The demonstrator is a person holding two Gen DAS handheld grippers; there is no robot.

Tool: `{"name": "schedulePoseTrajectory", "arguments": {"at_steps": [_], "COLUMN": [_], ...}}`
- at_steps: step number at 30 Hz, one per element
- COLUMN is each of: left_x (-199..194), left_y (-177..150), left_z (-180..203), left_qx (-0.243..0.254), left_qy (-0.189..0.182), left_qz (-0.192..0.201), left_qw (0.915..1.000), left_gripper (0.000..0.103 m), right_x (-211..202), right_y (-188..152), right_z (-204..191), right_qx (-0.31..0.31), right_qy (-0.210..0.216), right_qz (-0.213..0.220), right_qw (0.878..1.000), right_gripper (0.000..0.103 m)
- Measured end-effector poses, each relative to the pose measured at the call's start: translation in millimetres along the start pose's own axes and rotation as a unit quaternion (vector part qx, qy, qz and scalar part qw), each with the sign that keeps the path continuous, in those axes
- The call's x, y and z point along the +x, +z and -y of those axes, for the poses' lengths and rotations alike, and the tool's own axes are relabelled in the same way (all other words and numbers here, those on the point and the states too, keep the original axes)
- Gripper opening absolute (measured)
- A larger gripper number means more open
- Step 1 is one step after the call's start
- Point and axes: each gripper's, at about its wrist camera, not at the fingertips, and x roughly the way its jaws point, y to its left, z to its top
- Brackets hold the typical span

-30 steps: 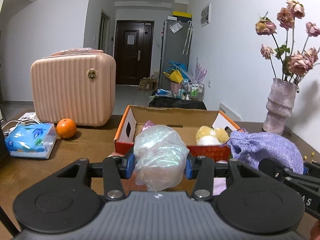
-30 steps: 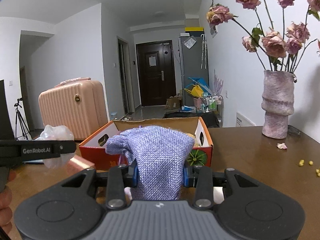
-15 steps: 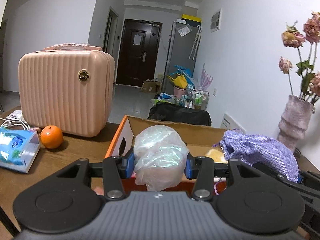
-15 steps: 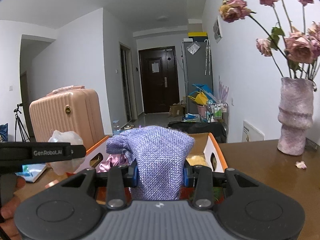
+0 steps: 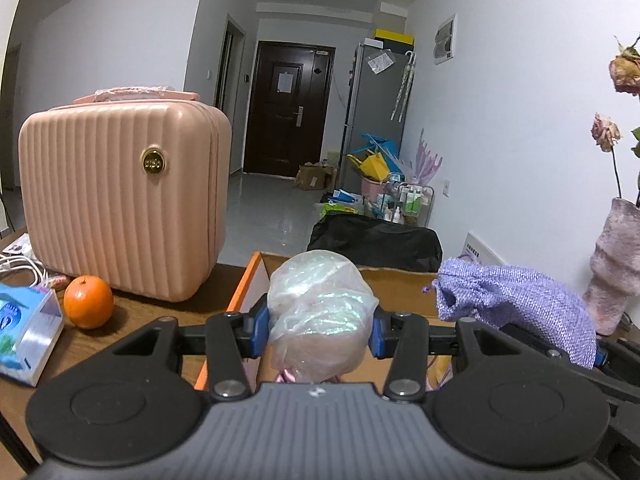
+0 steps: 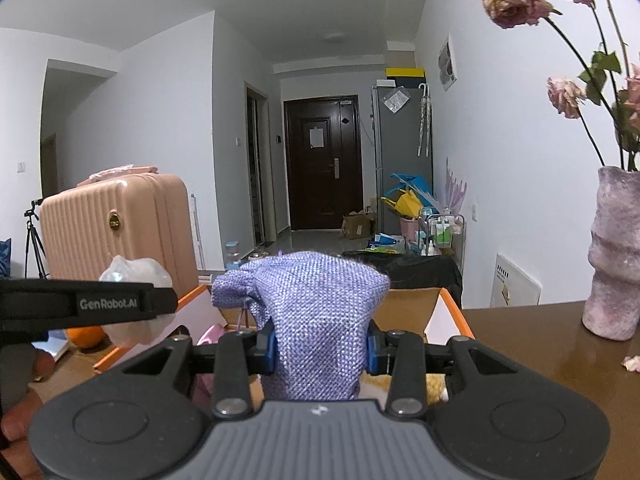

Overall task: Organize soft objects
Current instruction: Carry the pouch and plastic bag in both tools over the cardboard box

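My left gripper [image 5: 320,320] is shut on a clear plastic bag with a pale soft ball inside [image 5: 318,304], held over the left part of the open orange cardboard box [image 5: 244,288]. My right gripper [image 6: 320,344] is shut on a purple woven drawstring pouch [image 6: 316,308], held over the same box [image 6: 454,312]. The pouch also shows at the right of the left wrist view [image 5: 516,300], and the plastic bag at the left of the right wrist view [image 6: 136,276]. Pink and yellow soft items lie in the box, mostly hidden.
A pink ribbed suitcase [image 5: 120,200] stands on the brown table at the left, with an orange [image 5: 88,300] and a blue tissue pack [image 5: 24,328] in front. A purple vase of dried roses [image 6: 612,256] stands at the right. A hallway lies beyond.
Both grippers have moved forward and upward with their loads, from in front of the box to above it. The box now sits lower and closer in both views.
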Motion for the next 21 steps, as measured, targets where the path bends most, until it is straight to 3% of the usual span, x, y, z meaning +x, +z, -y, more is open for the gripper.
{"name": "schedulePoseTrajectory", "arguments": {"at_steps": [21], "left_x": [39.4], "left_y": [6.4], "left_z": [5.7], "left_qx": [0.022], "left_qy": [0.008], "left_qz": [-0.012], "left_qw": [0.9996], "left_gripper": [0.047], "right_x": [43.0], "right_y": [0.0], "right_z": [2.3], "right_qx": [-0.017], "right_qy": [-0.018], "right_qz": [-0.02], "right_qw": [0.999], "right_gripper": [0.038]}}
